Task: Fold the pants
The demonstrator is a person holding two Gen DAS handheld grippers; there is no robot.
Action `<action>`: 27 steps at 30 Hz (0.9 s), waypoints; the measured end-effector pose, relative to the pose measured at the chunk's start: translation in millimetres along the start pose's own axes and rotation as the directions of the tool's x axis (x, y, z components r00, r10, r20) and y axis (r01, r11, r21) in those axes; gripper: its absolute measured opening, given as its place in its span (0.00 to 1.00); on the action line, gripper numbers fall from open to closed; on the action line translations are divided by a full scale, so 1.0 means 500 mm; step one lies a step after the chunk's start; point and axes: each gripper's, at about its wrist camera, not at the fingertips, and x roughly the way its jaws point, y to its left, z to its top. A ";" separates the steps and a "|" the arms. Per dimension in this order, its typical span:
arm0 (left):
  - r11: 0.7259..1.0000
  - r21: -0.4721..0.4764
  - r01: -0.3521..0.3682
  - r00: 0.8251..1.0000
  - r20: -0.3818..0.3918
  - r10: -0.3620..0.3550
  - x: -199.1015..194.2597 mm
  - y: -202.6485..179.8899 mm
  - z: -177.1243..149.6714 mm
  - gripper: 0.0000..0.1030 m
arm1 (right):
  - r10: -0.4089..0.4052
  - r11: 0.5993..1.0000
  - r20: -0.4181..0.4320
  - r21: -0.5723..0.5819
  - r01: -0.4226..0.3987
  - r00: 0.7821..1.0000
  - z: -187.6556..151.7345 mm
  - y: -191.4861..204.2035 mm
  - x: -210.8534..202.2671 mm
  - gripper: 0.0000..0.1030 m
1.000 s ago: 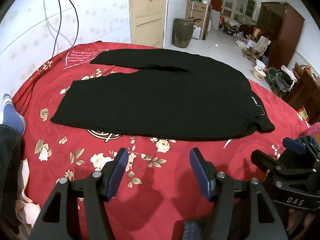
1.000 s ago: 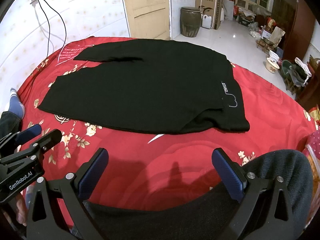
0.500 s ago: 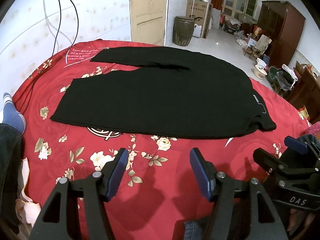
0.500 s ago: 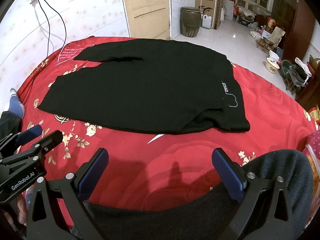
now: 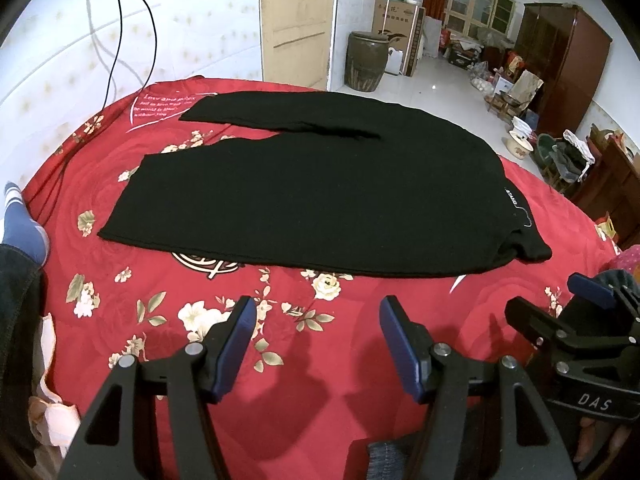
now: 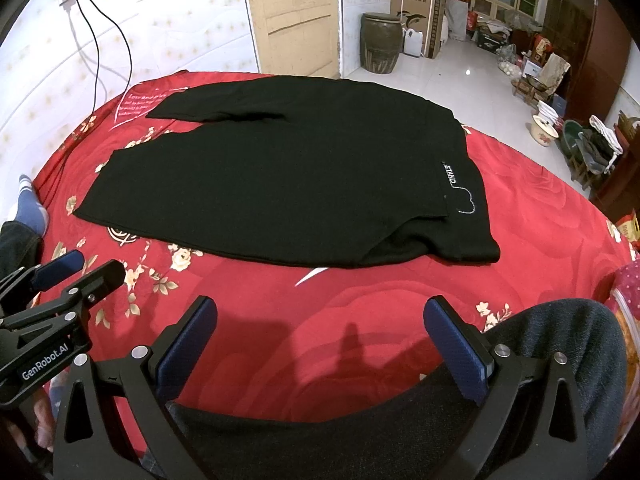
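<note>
Black pants (image 5: 320,196) lie spread flat on a bed under a red floral bedspread (image 5: 160,312), the two legs toward the white wall, the waistband with its white "STAND" label (image 6: 451,174) toward the wooden wardrobe (image 5: 560,68). The leg farther from the claws is partly tucked under the nearer one. The left claw (image 5: 314,336) hangs over bare bedspread just short of the pants' near edge, jaws parted and empty. The right claw (image 6: 320,340) sits likewise short of the pants, jaws spread wide, holding nothing. A brown clay jar (image 5: 366,60) stands on the floor beyond the pants.
</note>
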 end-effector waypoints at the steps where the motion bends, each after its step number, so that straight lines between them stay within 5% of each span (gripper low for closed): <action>1: 1.000 0.000 -0.002 1.000 -0.001 0.002 0.001 0.000 -0.001 0.65 | 0.000 1.000 0.000 0.000 0.000 1.000 0.000 0.000 0.000 1.00; 27: 1.000 -0.001 0.006 1.000 -0.001 -0.006 -0.001 -0.001 0.002 0.65 | -0.001 1.000 -0.002 0.000 0.001 1.000 0.001 0.001 0.000 1.00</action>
